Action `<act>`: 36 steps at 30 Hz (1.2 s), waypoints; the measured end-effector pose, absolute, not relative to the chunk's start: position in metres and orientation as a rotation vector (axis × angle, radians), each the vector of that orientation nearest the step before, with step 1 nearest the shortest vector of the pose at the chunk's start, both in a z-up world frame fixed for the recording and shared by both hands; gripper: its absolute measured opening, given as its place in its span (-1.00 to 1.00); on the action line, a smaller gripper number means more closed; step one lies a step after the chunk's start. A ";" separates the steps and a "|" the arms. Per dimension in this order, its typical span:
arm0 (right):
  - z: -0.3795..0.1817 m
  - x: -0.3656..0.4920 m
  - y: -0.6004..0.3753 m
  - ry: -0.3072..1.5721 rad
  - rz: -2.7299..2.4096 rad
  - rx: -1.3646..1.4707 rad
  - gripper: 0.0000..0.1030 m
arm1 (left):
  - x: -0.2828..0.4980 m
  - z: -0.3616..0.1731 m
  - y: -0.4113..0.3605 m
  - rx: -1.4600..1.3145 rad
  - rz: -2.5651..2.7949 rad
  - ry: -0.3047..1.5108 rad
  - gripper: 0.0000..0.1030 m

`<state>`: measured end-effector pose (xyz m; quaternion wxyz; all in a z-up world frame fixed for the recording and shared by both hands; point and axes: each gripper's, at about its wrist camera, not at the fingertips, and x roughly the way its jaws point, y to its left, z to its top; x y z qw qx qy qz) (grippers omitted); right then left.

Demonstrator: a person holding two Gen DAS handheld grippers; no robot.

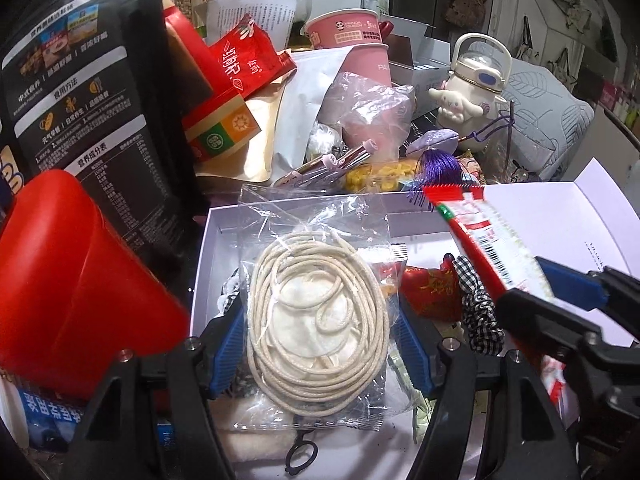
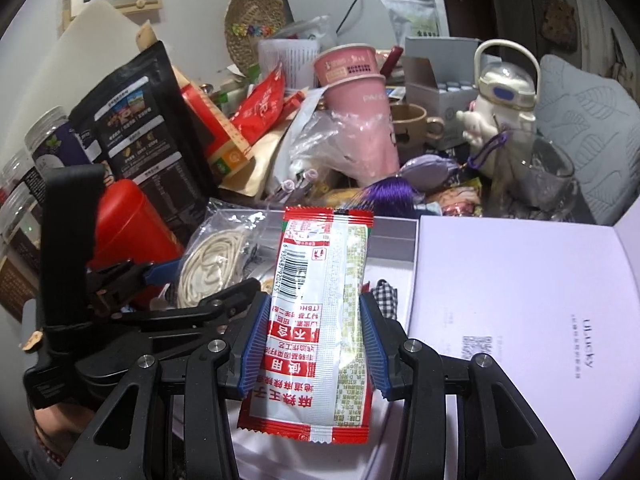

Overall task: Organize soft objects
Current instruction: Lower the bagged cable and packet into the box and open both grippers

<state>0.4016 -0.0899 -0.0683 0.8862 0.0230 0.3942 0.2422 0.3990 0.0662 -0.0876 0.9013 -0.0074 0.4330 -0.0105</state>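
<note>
A clear bag of coiled cream cord (image 1: 320, 320) sits between the blue pads of my left gripper (image 1: 320, 344), which is shut on its sides above an open white box (image 1: 208, 264). In the box lie a red pouch (image 1: 432, 288) and a black-and-white checked scrunchie (image 1: 476, 304). My right gripper (image 2: 314, 344) is shut on a red-and-white sauce packet (image 2: 316, 300), held upright over the box (image 2: 400, 240). The left wrist view shows that packet (image 1: 480, 236) and the right gripper (image 1: 536, 292) at the right. From the right wrist, the left gripper (image 2: 192, 280) and its cord bag (image 2: 208, 264) appear at the left.
The box's white lid (image 2: 520, 300) lies open to the right. A red canister (image 1: 80, 280) and a tall black pouch (image 1: 88, 92) stand at the left. Behind the box are pink paper cups (image 1: 360, 52), a cream kettle-shaped bottle (image 1: 476, 84), a glass mug (image 2: 548, 180) and a grey cushion (image 2: 592, 128).
</note>
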 end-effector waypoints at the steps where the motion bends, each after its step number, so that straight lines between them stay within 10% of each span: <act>1: -0.071 0.403 -0.090 0.824 0.502 0.058 -0.15 | 0.399 -0.088 0.066 -0.016 -0.022 0.896 0.31; 36: -0.103 0.412 -0.085 0.979 0.501 0.022 -0.09 | 0.408 -0.097 0.054 0.090 -0.041 0.937 0.67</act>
